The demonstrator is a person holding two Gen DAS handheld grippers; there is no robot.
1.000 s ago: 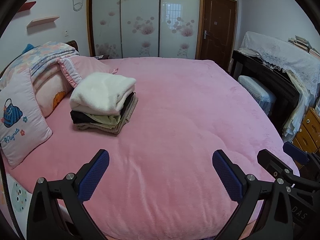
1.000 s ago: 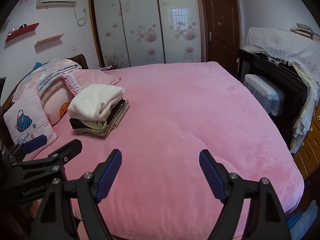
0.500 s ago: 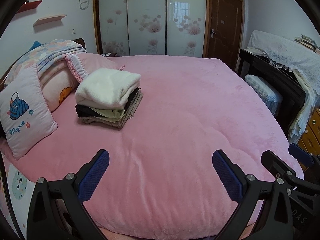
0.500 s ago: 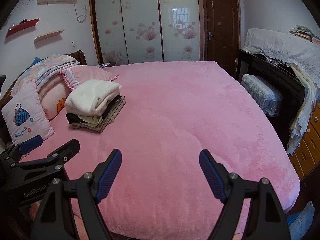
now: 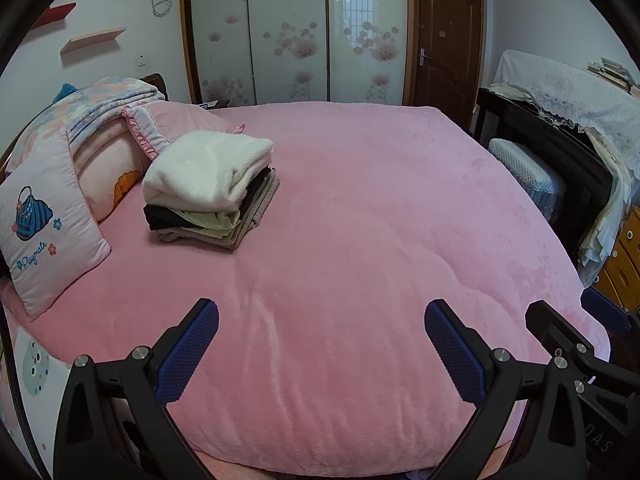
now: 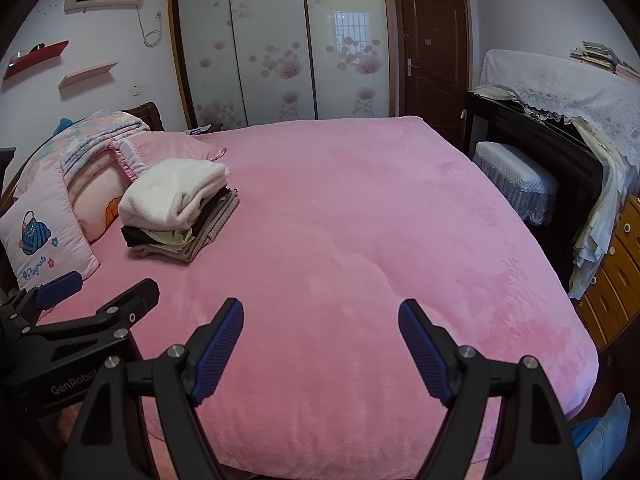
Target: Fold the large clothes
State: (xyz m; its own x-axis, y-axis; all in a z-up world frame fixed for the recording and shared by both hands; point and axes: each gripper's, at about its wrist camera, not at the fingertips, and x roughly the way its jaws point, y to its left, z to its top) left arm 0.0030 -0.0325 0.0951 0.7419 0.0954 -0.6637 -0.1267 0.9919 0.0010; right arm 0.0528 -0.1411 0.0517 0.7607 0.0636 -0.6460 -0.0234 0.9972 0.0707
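Observation:
A stack of folded clothes [image 5: 210, 190], white fleece on top of black, cream and beige layers, rests on the left part of the pink bed [image 5: 360, 220]; the right wrist view shows the same stack [image 6: 178, 210]. My left gripper [image 5: 322, 322] hangs over the bed's near edge, open, nothing between its blue pads. My right gripper [image 6: 320, 320] is open as well and empty, close beside the left one, over the same near edge. Both are well short of the stack.
Pillows [image 5: 48, 220] and a folded quilt [image 5: 100, 100] lie at the bed's left end. A dark cabinet with a lace cover [image 5: 560, 120], a padded stool [image 5: 524, 168] and wooden drawers [image 6: 616, 272] stand to the right. Wardrobe doors [image 6: 280, 40] and a brown door stand behind.
Both views have shifted slightly, with the bed and stack sliding a little right and down in the frames. The jaws of both grippers stay equally wide.

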